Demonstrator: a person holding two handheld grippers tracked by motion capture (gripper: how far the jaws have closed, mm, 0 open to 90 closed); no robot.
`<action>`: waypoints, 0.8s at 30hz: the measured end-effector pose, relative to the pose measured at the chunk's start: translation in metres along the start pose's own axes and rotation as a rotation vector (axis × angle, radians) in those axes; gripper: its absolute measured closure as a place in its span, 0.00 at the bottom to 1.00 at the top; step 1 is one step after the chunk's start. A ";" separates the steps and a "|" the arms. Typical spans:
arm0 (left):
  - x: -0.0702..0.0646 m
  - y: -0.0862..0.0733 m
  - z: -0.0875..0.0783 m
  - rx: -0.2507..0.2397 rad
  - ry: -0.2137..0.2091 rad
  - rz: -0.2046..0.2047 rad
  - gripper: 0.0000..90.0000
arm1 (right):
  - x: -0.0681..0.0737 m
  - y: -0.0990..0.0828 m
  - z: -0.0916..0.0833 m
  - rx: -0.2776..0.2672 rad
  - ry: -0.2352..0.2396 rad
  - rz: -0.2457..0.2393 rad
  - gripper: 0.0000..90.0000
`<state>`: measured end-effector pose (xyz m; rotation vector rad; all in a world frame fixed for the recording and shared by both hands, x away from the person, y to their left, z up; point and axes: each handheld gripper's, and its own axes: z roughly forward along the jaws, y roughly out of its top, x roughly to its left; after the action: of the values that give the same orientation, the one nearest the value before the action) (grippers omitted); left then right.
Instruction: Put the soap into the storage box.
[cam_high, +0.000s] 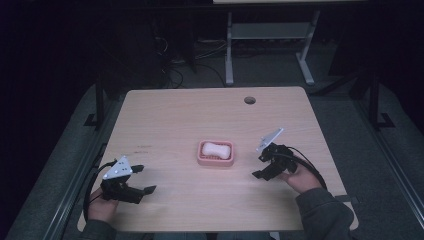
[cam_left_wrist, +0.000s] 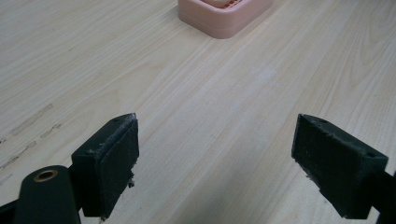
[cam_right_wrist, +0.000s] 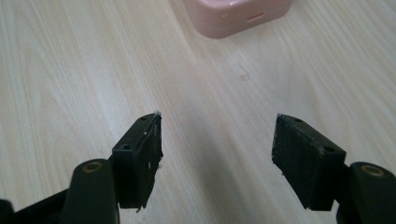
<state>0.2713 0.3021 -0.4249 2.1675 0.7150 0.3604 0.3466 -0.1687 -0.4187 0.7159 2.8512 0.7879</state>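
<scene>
a: the room was dark, with cables and a white desk frame (cam_high: 272, 35) on the floor beyond a pale wooden table (cam_high: 170, 117) that had a round hole (cam_high: 249, 100) near its far edge.

b: where was the pink soap dish (cam_high: 216, 153)?

a: about mid-table, a white bar of soap (cam_high: 216, 149) lying in it, bare wood open on every side. the left gripper (cam_high: 144, 179) sat near the front left corner, well apart from the dish. the right gripper (cam_high: 260, 166) was nearer, off the dish's right side.

b: jaws?

a: both pairs were spread wide, grasping nothing. the left gripper view had the left gripper (cam_left_wrist: 215, 144) over bare wood, with the dish's corner (cam_left_wrist: 224, 16) at the top edge.

b: anything the high view missed?

a: faint scuff marks (cam_left_wrist: 30, 130) on the wood there. in the right gripper view, the right gripper (cam_right_wrist: 217, 137) faced a small slot (cam_right_wrist: 254, 17) in the dish wall (cam_right_wrist: 233, 18).
</scene>
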 end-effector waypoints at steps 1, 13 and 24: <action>0.000 0.000 0.000 0.000 -0.001 -0.005 0.16 | 0.000 -0.002 0.000 0.000 0.001 0.002 0.36; -0.001 -0.001 0.001 0.005 0.000 -0.009 0.16 | 0.008 -0.022 -0.008 -0.040 -0.014 0.013 0.36; -0.002 0.000 0.003 0.014 -0.002 -0.005 0.16 | 0.016 -0.039 -0.011 -0.060 -0.015 0.052 0.36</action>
<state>0.2712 0.2998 -0.4269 2.1782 0.7239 0.3517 0.3139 -0.1955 -0.4281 0.7875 2.7935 0.8673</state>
